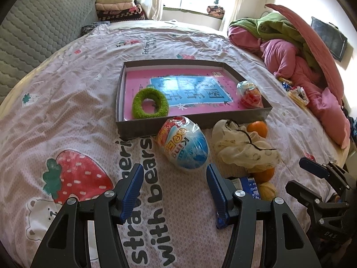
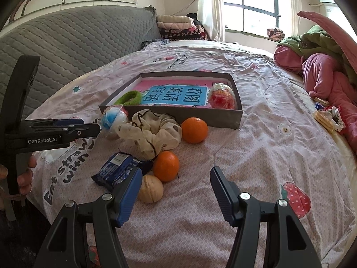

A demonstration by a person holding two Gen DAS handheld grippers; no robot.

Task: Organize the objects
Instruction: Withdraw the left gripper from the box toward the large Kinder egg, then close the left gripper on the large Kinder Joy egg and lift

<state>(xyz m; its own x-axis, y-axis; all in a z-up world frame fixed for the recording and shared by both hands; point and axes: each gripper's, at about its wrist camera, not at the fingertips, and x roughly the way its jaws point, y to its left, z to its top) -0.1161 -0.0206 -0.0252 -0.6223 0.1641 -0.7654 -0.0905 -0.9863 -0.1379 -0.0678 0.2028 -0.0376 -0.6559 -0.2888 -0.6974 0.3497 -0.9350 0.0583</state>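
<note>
Left gripper (image 1: 174, 192) gapes just short of blue egg (image 1: 185, 144)

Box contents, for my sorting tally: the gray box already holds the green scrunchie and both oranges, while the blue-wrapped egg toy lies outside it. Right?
Not quite. Both oranges lie on the bedsheet outside the gray box, as the right wrist view shows. Beside the green scrunchie, the box holds a red-wrapped egg toy. The blue-wrapped egg toy is indeed outside.

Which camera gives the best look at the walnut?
The right wrist view: the walnut lies whole beside that claw's left finger. In the left wrist view the walnut is half hidden behind a blue packet.
</note>
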